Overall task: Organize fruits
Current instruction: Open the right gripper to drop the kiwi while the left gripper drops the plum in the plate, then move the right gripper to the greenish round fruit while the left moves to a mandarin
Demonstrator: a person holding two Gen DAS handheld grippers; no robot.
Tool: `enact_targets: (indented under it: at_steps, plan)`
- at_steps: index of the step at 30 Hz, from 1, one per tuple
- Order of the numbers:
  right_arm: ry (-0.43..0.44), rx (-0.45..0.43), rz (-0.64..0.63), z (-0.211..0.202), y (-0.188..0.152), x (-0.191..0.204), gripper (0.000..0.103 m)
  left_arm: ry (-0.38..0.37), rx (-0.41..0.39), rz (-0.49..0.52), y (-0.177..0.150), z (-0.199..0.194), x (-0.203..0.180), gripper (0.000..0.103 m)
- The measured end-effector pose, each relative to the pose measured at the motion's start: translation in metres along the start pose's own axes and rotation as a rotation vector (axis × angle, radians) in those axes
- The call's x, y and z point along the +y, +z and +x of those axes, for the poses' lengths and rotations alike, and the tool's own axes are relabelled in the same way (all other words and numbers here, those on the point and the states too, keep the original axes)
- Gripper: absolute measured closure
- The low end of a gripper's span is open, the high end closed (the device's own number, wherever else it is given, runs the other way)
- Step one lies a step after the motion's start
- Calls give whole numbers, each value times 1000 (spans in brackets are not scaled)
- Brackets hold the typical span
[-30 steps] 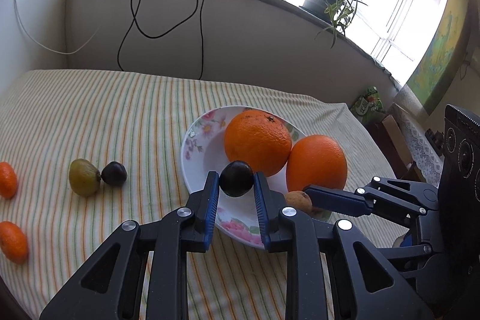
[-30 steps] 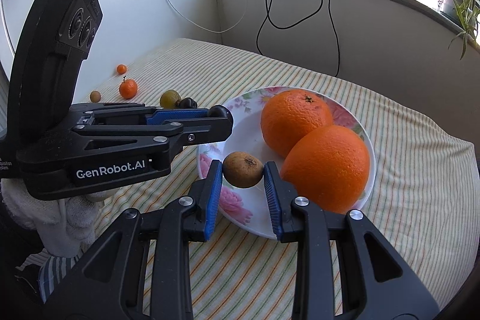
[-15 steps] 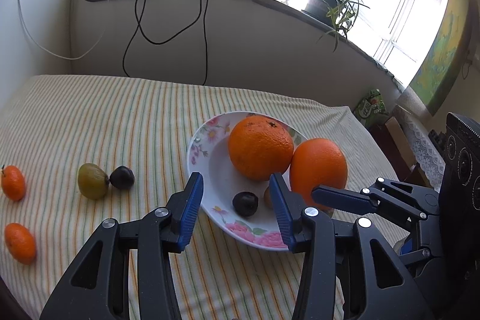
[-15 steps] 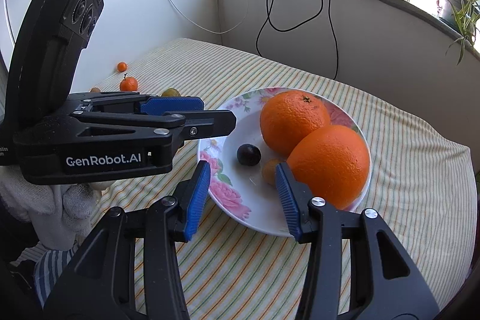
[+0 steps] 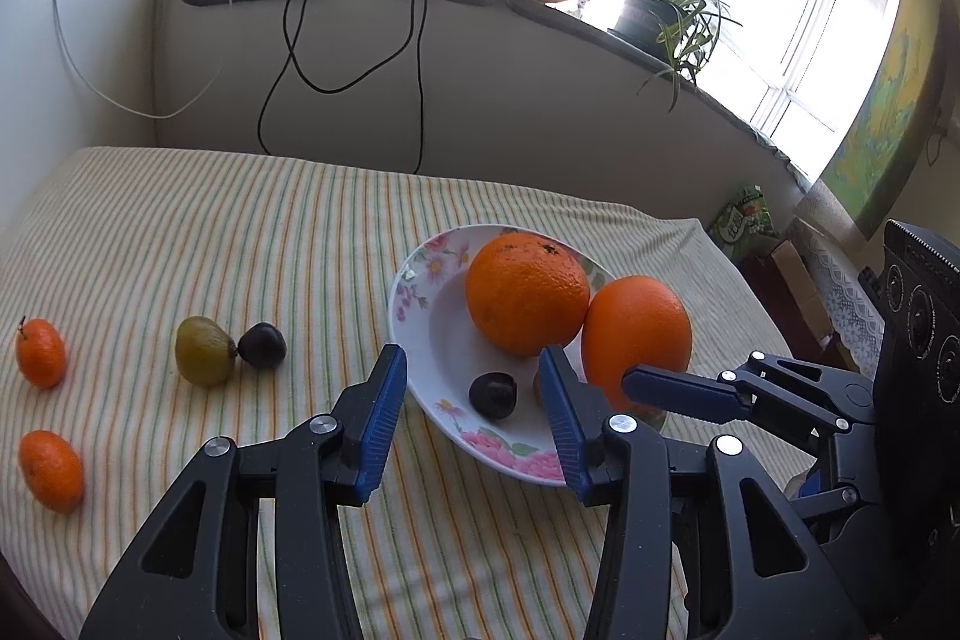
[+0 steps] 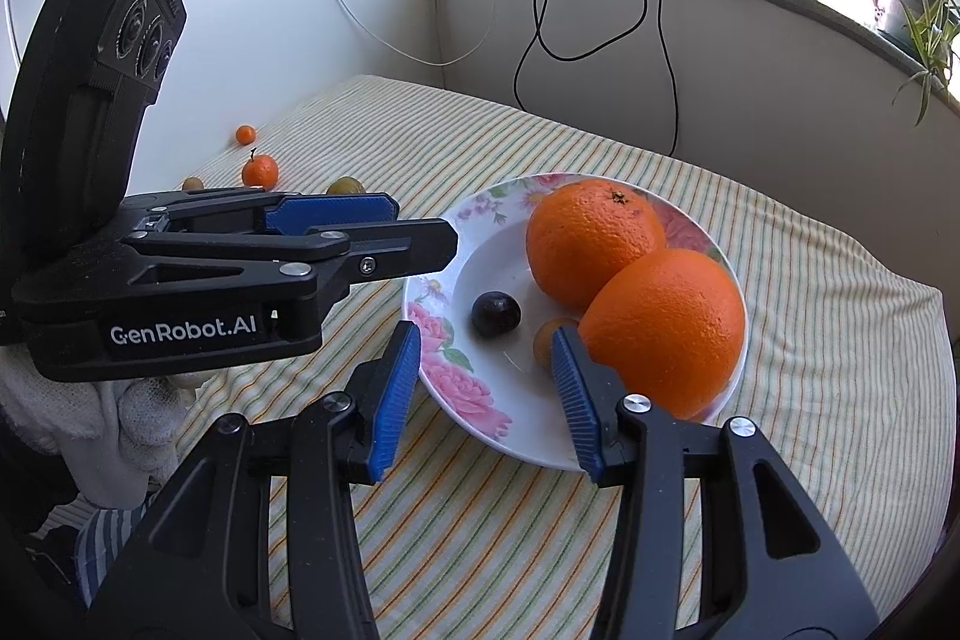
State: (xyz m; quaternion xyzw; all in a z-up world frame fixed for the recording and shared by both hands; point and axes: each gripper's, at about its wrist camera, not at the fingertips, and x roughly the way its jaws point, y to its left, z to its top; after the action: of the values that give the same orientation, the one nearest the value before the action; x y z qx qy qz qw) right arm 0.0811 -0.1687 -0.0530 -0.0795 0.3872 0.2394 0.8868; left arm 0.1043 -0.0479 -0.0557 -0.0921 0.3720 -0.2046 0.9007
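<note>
From the left wrist view, the left gripper (image 5: 471, 382) stands with its jaws wide apart and nothing between the blue pads, hanging over the near edge of the floral plate (image 5: 414, 316). The plate sits on a striped tablecloth (image 5: 240, 232) toward the right side of the table. On the plate lie two large oranges (image 5: 527, 301), touching each other, with a dark plum (image 5: 492, 393) near the plate's near rim and a small tan fruit (image 5: 537, 383) mostly hidden behind the gripper's right finger. Off the plate, toward the table's left edge, a green fruit (image 5: 204, 350) touches a second dark plum (image 5: 261, 338), and two small tangerines (image 5: 40, 352) lie farther left, apart from each other. The right gripper (image 5: 678, 394) reaches in from the right, its blue finger in front of the nearer orange.

From the right wrist view, the right gripper (image 6: 483, 376) is likewise spread wide and empty, over the plate's (image 6: 480, 412) near rim. The plum (image 6: 495, 314) rests alone on the white centre; the tan fruit (image 6: 547, 337) lies just beside the nearer orange (image 6: 663, 331), partly behind the right finger. The left gripper (image 6: 372, 235) extends from the left, its tips over the plate's left rim. Beyond it, small tangerines (image 6: 260, 171) and a green fruit (image 6: 346, 186) lie near the table's far left edge.
</note>
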Motion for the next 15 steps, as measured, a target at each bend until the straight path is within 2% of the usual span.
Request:
enact_targets:
  at_steps: [15]
  plan:
    - [30,1,-9,6,9,20,55,51,-39,-43,-4,-28,27,59]
